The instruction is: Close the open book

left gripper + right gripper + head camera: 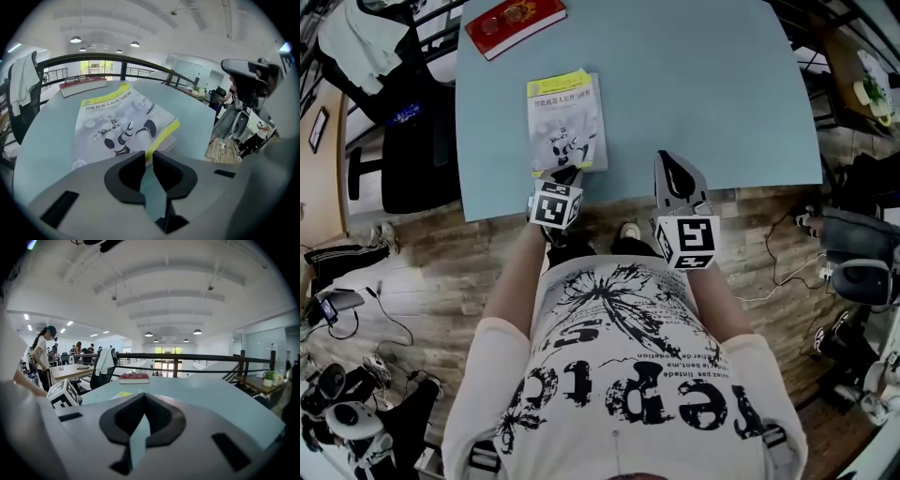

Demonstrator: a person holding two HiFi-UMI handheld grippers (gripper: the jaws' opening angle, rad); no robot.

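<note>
Book (566, 122) lies closed on the desk (703, 84); left claw (566, 173) slightly released at its near edge, right claw (667, 162) clenched empty.

1. The counter (694, 84) is pale blue.
2. The book (565, 122) has a grey-white cover with a yellow top band.
3. The second book (515, 23) is red.
4. The left gripper (566, 172) and right gripper (670, 161) bear black-and-white square markers.

Left gripper (148, 157) jaws slightly apart, empty; right gripper (142, 399) jaws together
</note>
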